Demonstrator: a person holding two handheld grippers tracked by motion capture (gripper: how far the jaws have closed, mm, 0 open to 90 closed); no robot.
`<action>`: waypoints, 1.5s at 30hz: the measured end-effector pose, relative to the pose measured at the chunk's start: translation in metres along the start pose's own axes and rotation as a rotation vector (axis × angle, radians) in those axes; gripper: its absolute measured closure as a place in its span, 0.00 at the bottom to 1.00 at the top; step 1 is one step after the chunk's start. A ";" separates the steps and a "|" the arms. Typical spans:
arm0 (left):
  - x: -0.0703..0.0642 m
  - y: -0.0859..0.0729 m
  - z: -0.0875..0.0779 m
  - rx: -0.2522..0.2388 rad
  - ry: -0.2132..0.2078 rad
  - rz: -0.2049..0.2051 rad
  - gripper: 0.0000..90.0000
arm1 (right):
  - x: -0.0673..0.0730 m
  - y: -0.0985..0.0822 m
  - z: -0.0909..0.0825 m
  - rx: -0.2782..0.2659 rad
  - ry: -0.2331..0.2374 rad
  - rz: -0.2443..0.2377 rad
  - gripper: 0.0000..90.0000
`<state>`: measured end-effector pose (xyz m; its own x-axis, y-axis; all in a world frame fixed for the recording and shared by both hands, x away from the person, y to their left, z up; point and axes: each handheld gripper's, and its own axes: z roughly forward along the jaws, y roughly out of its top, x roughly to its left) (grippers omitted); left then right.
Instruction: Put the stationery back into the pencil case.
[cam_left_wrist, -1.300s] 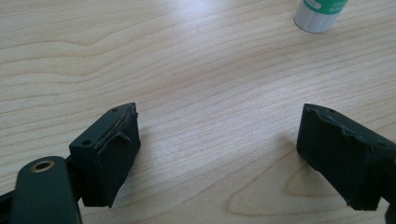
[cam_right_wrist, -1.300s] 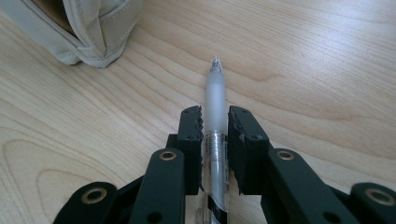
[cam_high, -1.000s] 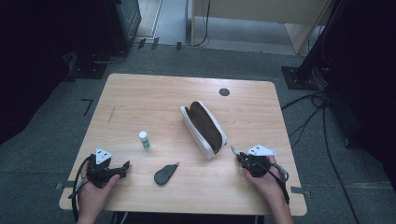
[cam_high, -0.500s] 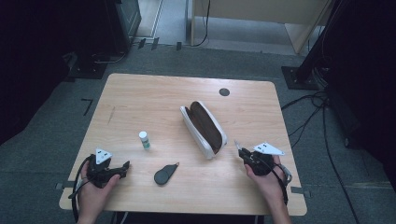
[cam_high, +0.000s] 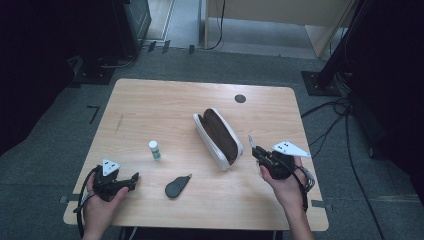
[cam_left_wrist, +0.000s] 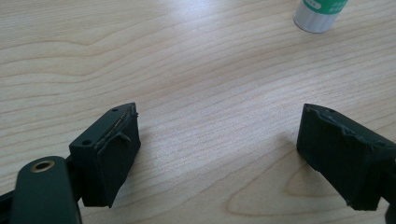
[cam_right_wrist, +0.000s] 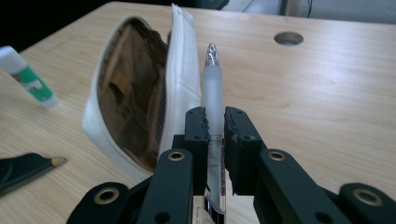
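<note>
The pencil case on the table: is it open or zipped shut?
Open. The white pencil case gapes, showing its brown lining, beside the pen held in the right gripper.

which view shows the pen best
The right gripper view: the pen stands close up, clamped in the right gripper, its frosted grip and tip clear beside the open pencil case. In the high view it is a thin pale sliver above that gripper.
</note>
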<state>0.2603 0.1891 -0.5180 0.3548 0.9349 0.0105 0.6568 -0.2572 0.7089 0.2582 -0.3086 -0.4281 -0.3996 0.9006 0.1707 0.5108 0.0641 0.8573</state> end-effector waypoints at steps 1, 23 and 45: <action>0.000 0.000 0.000 0.000 0.000 0.000 0.15 | 0.002 0.003 0.000 -0.004 0.005 -0.002 0.89; 0.000 0.000 0.000 0.000 -0.001 0.002 0.15 | 0.044 0.049 0.038 -0.028 0.096 -0.036 0.89; 0.000 0.000 0.000 0.001 -0.005 0.006 0.15 | 0.056 0.051 0.096 0.044 0.044 -0.061 0.89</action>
<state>0.2602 0.1890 -0.5180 0.3617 0.9322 0.0110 0.6551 -0.2625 0.7084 0.3349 -0.2141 -0.4213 -0.4638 0.8746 0.1414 0.5173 0.1378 0.8446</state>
